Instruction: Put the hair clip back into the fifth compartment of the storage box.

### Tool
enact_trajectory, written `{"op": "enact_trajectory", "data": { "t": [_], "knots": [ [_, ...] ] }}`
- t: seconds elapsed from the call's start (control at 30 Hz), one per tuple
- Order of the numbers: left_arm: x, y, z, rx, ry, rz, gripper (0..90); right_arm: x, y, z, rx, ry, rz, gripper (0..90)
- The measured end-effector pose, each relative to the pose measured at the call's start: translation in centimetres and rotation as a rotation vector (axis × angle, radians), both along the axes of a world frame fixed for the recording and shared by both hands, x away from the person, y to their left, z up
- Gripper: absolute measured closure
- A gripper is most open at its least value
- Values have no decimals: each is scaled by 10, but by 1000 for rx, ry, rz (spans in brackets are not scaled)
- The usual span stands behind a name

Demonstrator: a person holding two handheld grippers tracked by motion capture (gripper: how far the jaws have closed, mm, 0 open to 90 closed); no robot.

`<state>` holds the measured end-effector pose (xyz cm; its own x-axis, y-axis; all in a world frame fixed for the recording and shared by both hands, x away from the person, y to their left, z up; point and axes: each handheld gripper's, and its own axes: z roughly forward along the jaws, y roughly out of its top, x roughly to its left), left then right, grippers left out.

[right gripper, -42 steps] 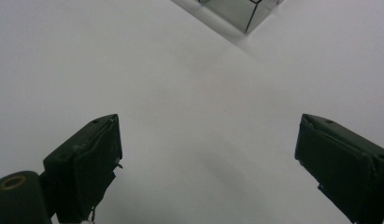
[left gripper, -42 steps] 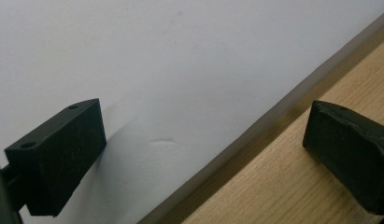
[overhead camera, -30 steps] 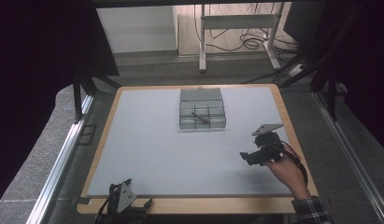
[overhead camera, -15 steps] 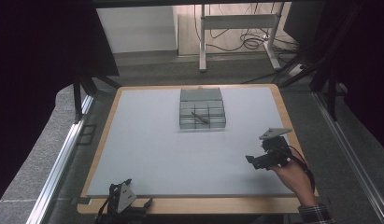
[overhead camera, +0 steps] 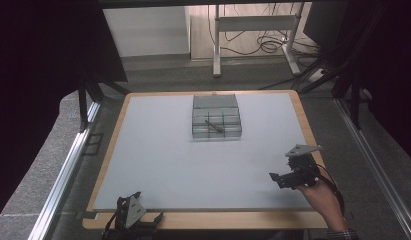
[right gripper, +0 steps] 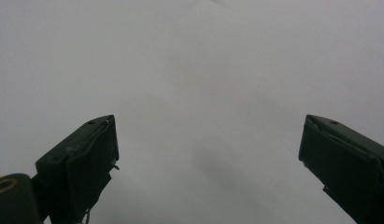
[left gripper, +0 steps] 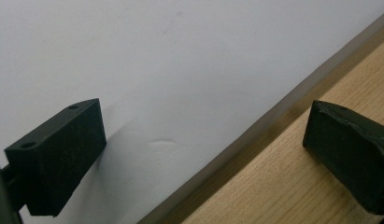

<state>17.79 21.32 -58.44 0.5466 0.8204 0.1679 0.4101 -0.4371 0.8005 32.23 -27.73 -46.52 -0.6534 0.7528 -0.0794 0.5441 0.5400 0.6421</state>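
The right tongs (overhead camera: pixel 279 179) are held wide apart and empty above the pale surface (overhead camera: pixel 168 165), gripped by a hand (overhead camera: pixel 324 197). The left tongs (overhead camera: pixel 134 216) are spread wide, empty, at the near wooden edge. A compartmented tray (overhead camera: pixel 216 122) is seen farther back.

Grey compartment tray (overhead camera: pixel 216 116) mid-table — right gripper (overhead camera: pixel 279 178) near edge
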Motion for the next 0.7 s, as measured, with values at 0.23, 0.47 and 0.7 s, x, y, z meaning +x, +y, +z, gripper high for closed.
{"op": "enact_trajectory", "data": {
  "t": [0.23, 0.47, 0.7],
  "knots": [
    [0, 0, 0, 0, 0, 0, 0, -8, -12, -11, 12, 6, -19, 47],
    [0, 0, 0, -1, 0, 1, 0, -15, -22, -20, 12, -1, -30, 46],
    [0, 0, 0, -1, 0, 0, 0, -20, -28, -29, 27, -1, -41, 39]
  ]
}}
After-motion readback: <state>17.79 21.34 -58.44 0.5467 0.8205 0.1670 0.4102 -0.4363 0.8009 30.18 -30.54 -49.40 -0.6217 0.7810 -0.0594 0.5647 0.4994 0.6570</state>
